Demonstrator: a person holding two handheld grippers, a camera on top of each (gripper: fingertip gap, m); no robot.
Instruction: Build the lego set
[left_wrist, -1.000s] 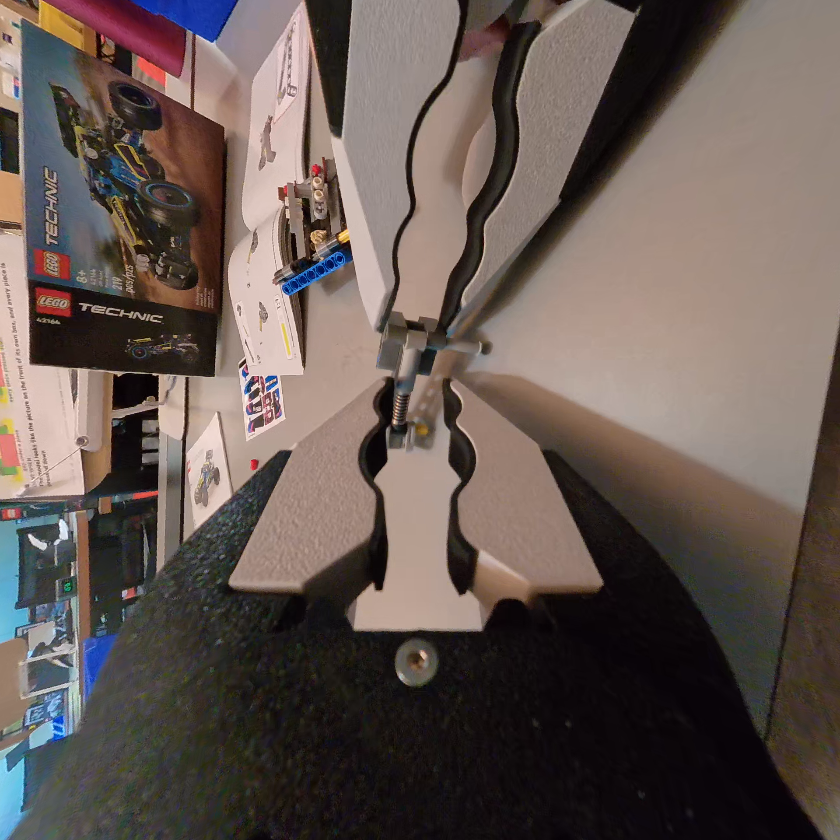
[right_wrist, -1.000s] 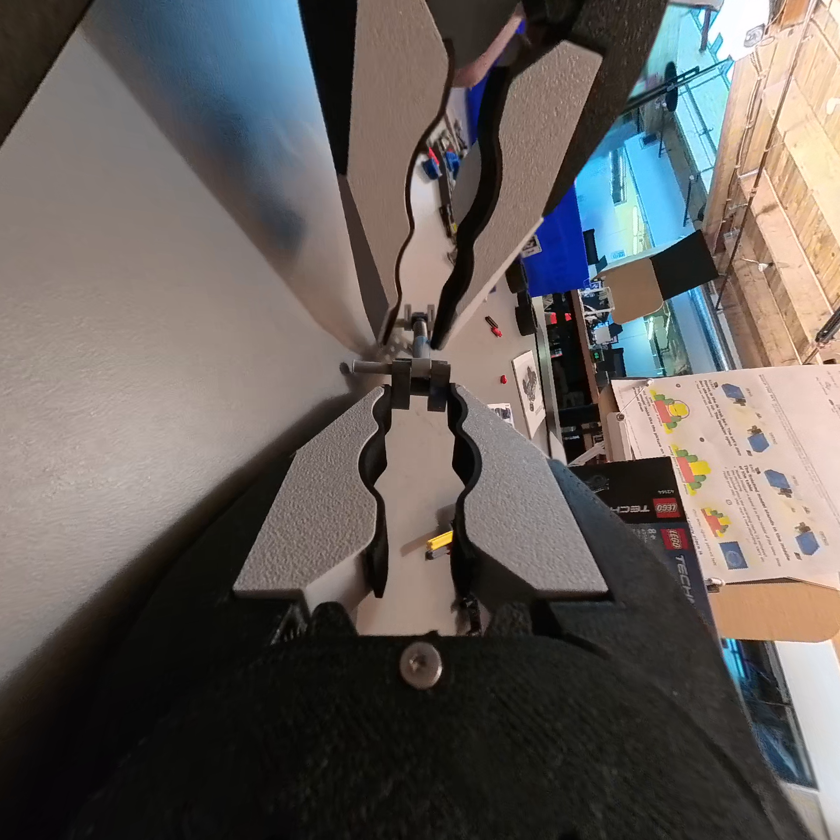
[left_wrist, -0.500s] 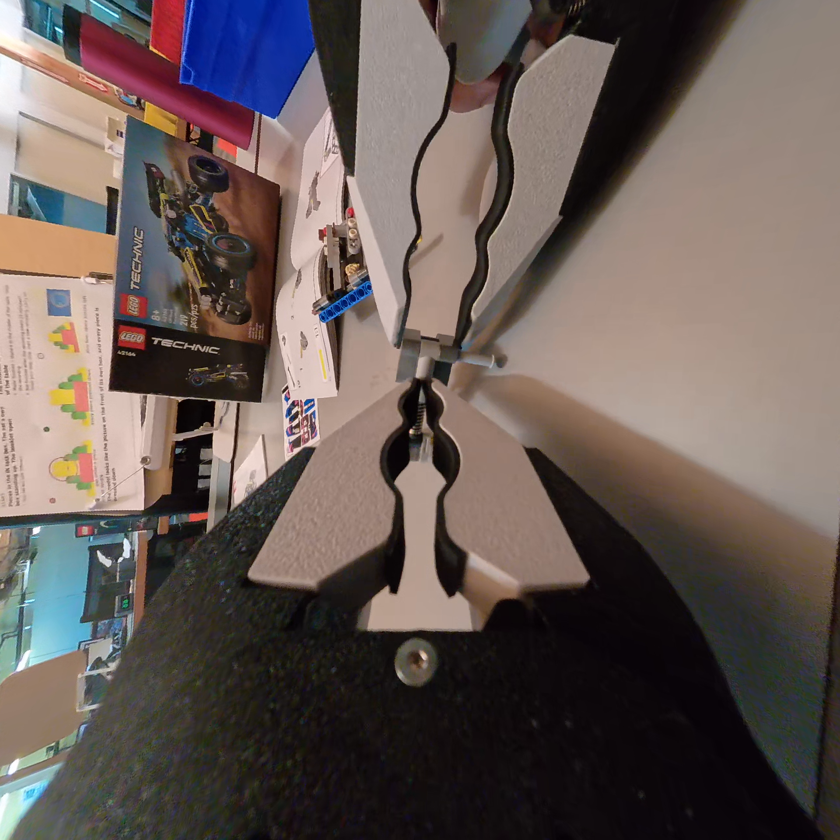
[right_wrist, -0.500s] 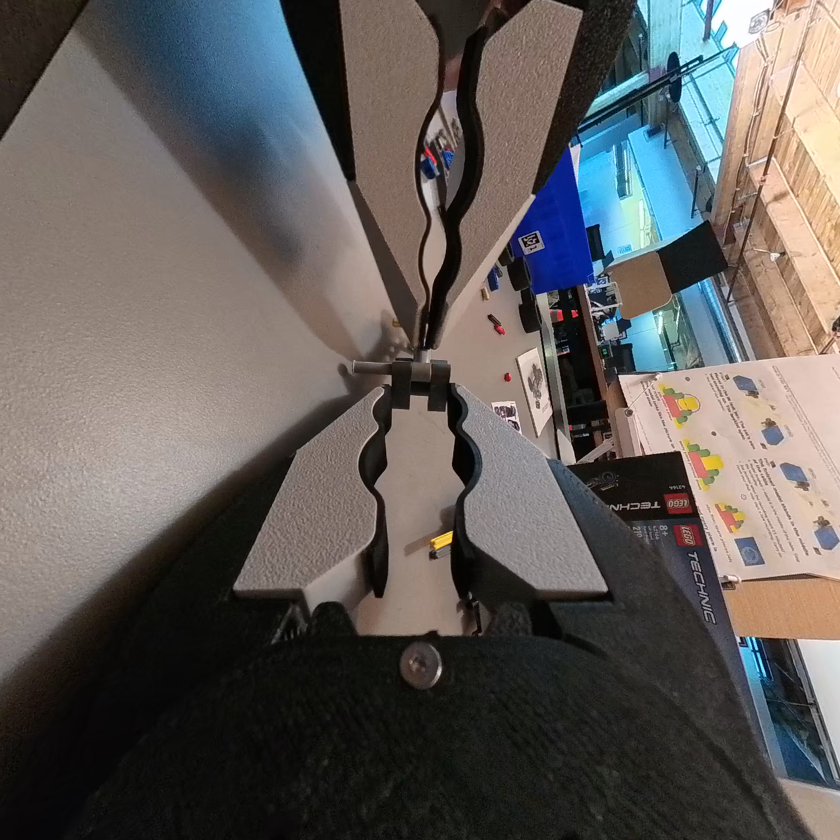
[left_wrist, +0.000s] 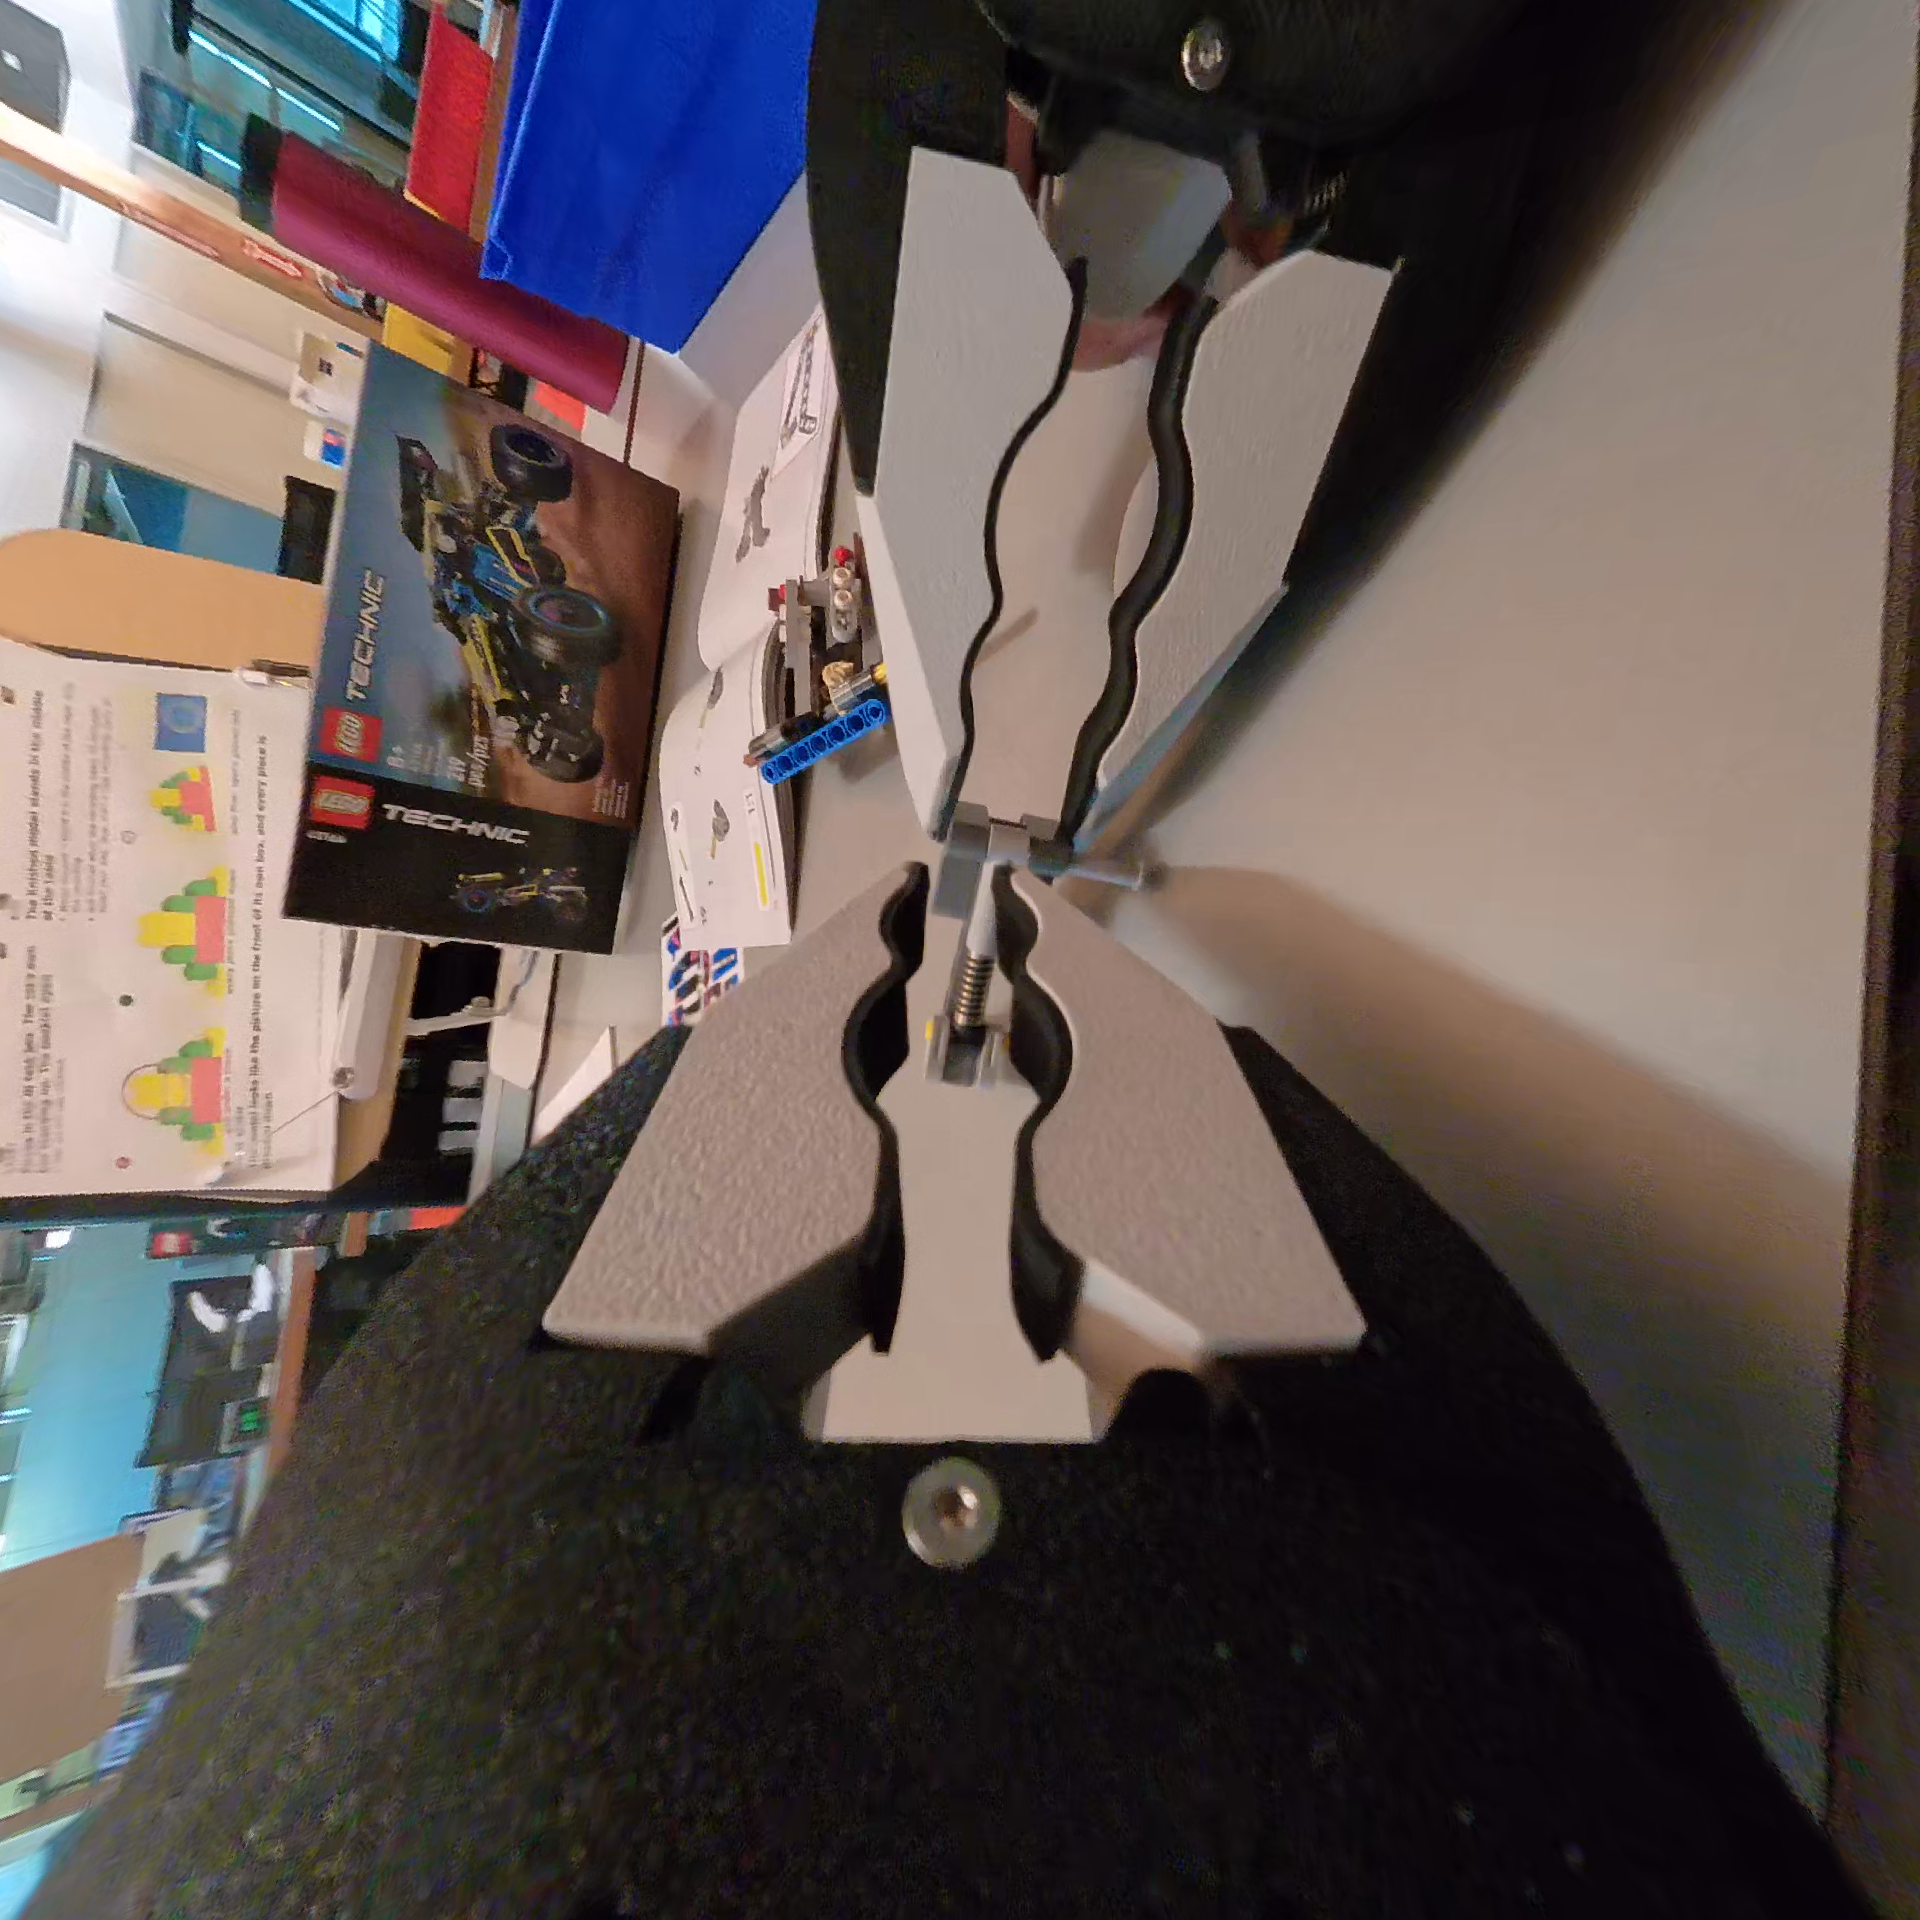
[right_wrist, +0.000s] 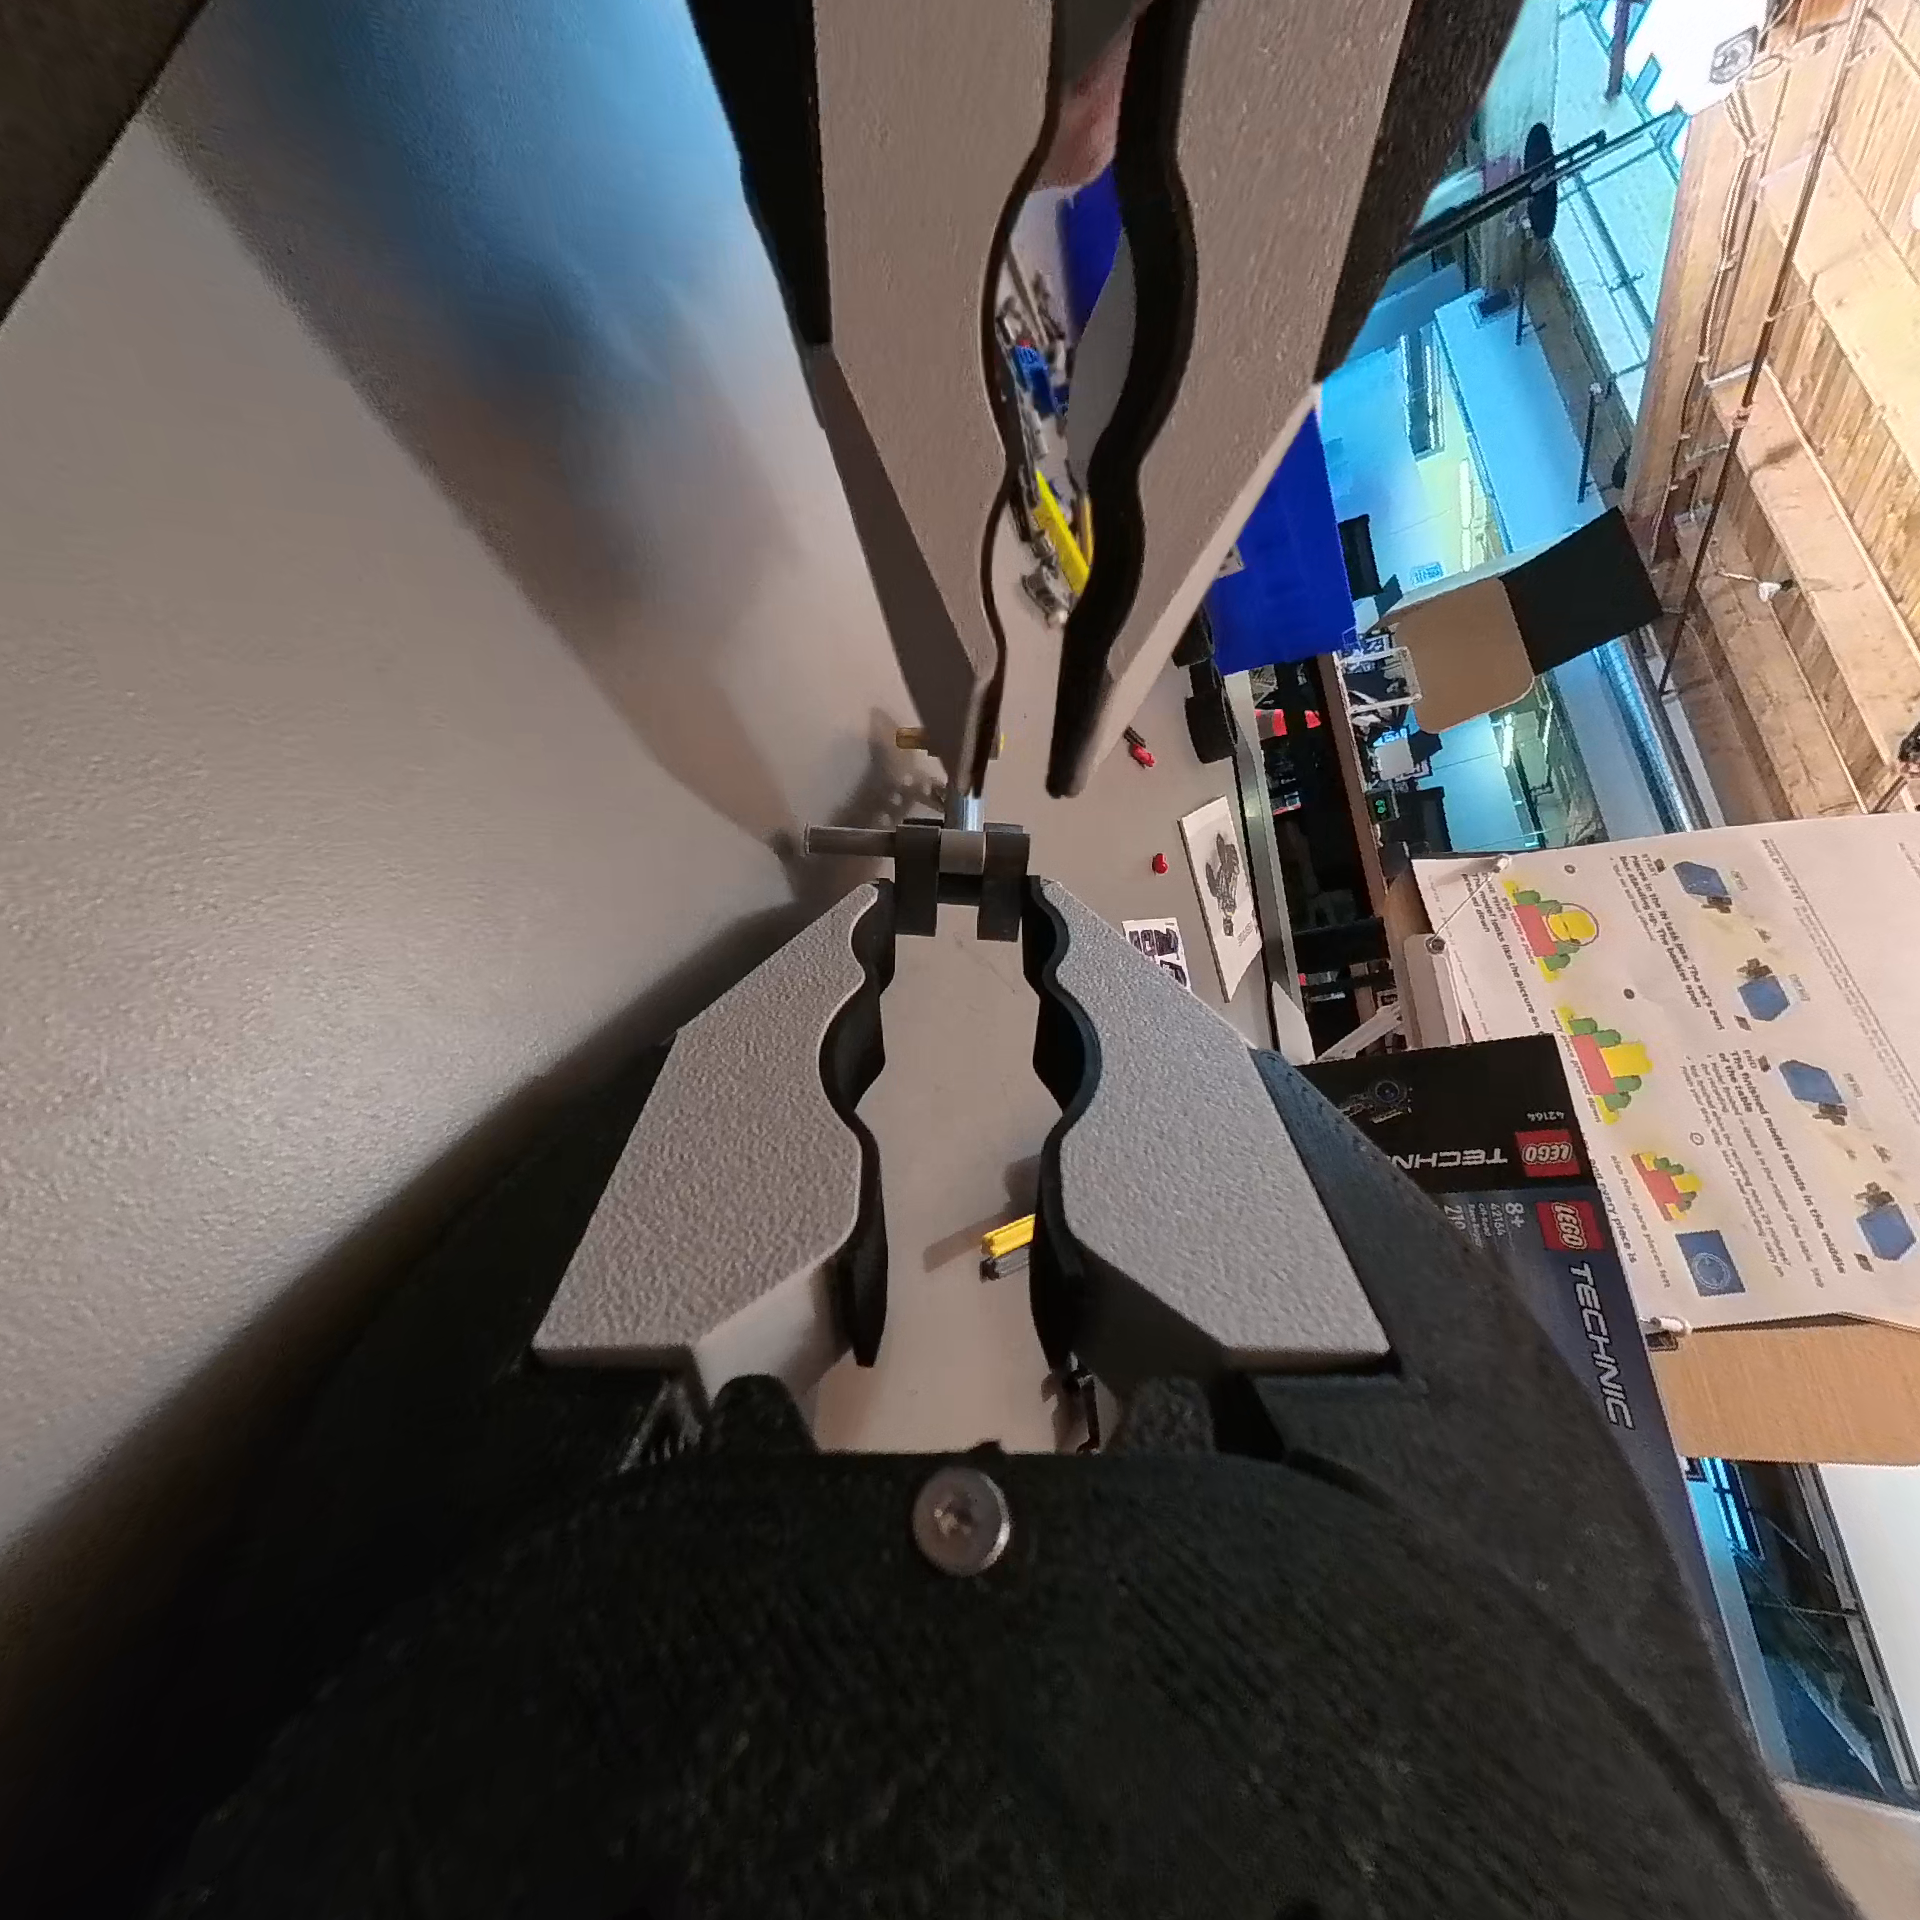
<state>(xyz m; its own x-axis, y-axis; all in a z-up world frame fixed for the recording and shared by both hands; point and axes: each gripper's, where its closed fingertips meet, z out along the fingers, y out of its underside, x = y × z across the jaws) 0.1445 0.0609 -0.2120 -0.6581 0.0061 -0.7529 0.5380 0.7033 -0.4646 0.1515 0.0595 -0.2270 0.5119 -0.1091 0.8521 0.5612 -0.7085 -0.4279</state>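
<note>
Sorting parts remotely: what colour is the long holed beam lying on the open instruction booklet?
Blue; it shows best in the left wrist view.

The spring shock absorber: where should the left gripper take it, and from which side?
Grip its grey end block, below the spring, coming along its length from the free end. The block has flat sides; the spring is round, and the far end meets the connector in the right gripper.

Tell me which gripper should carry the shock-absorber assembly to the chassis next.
Probably right: the right gripper clamps the grey connector, while the left gripper has its jaws open around the spring.
</note>
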